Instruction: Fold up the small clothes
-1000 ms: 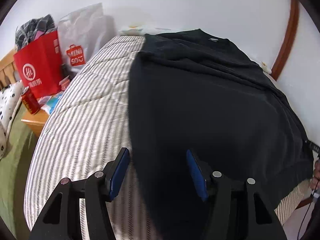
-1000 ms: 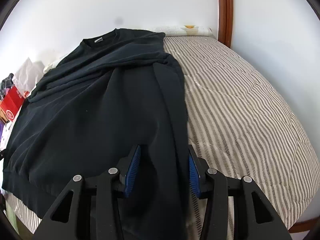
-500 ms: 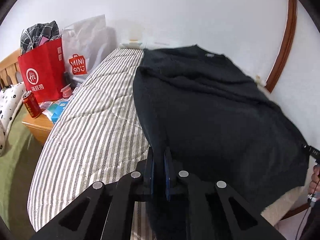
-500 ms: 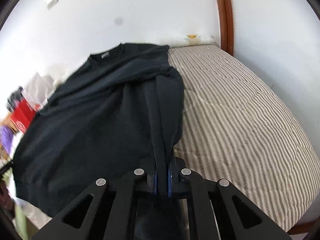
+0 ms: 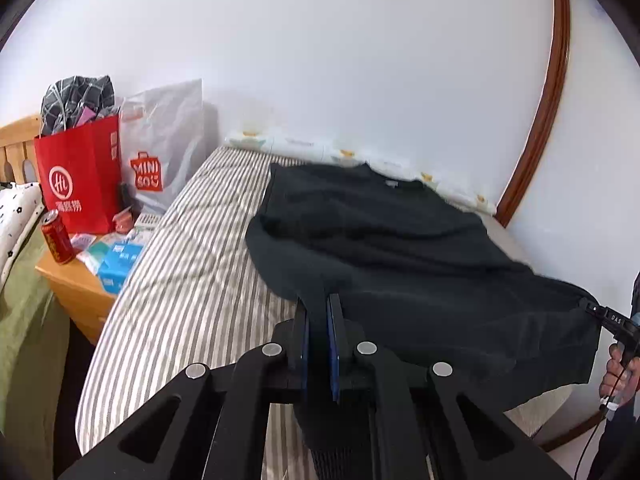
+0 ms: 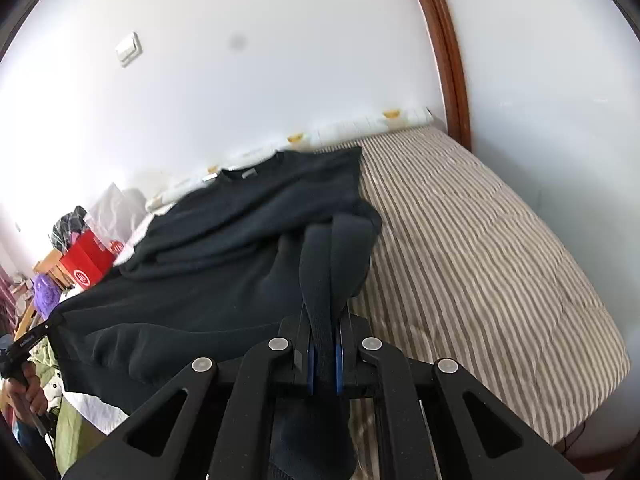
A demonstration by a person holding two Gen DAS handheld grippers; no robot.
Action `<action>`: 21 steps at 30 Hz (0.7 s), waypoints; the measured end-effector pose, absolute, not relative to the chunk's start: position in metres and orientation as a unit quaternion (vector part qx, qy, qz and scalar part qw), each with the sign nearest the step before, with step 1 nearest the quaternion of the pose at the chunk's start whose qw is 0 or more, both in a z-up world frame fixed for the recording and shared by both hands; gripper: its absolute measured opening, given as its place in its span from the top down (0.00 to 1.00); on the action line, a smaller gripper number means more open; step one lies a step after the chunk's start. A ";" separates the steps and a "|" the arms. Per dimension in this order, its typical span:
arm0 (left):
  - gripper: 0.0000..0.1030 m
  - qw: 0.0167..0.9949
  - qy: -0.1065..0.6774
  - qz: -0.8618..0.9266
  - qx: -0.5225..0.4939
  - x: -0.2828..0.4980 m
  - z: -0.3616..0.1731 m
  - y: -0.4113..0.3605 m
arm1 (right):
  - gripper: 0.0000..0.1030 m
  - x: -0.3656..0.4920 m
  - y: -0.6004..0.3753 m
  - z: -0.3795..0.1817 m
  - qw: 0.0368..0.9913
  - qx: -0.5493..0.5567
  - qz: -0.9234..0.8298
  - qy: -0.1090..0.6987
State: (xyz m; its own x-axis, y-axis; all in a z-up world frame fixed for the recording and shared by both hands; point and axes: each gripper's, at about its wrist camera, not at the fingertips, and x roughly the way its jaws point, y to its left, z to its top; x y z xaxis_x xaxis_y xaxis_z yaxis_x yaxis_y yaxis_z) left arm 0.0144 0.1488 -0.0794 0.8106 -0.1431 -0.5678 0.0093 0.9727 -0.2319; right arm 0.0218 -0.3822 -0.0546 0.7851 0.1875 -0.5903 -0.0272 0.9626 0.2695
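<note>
A black sweatshirt [image 5: 400,248] lies spread on a striped bed [image 5: 192,264], collar toward the far wall. My left gripper [image 5: 318,312] is shut on its near left hem corner and holds it raised off the bed. My right gripper [image 6: 323,332] is shut on the near right hem corner of the sweatshirt [image 6: 224,248], also lifted. The hem hangs stretched between the two grippers. The right gripper also shows at the right edge of the left wrist view [image 5: 600,316], and the left one at the left edge of the right wrist view [image 6: 40,332].
A wooden nightstand [image 5: 72,292] left of the bed holds a red bag [image 5: 80,176], a white Miniso bag [image 5: 168,148], a red can [image 5: 58,236] and small boxes. White wall runs behind; a wooden door frame [image 5: 536,120] stands at the right. The striped bed's right half [image 6: 480,248] is bare.
Both grippers went from open around the hem to shut on it, then lifted and pulled back, raising the near edge of the sweatshirt off the bed.
</note>
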 end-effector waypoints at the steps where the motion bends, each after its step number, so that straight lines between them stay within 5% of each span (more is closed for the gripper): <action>1: 0.92 0.947 0.301 -0.040 -0.110 0.019 -0.076 0.150 | 0.93 0.026 -0.382 -0.051 0.939 0.120 0.058 0.318; 21: 0.92 0.950 0.299 0.030 -0.084 0.168 -0.066 0.143 | 0.93 0.188 -0.377 -0.027 0.943 0.139 0.064 0.295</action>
State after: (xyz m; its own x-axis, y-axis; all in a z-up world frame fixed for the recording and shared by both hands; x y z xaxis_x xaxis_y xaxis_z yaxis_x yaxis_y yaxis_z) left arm 0.1675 0.1434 -0.0657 0.8191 0.0067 -0.5737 -0.1077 0.9839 -0.1424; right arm 0.1882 -0.3768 -0.0270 0.8182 0.2028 -0.5380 -0.0390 0.9532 0.2999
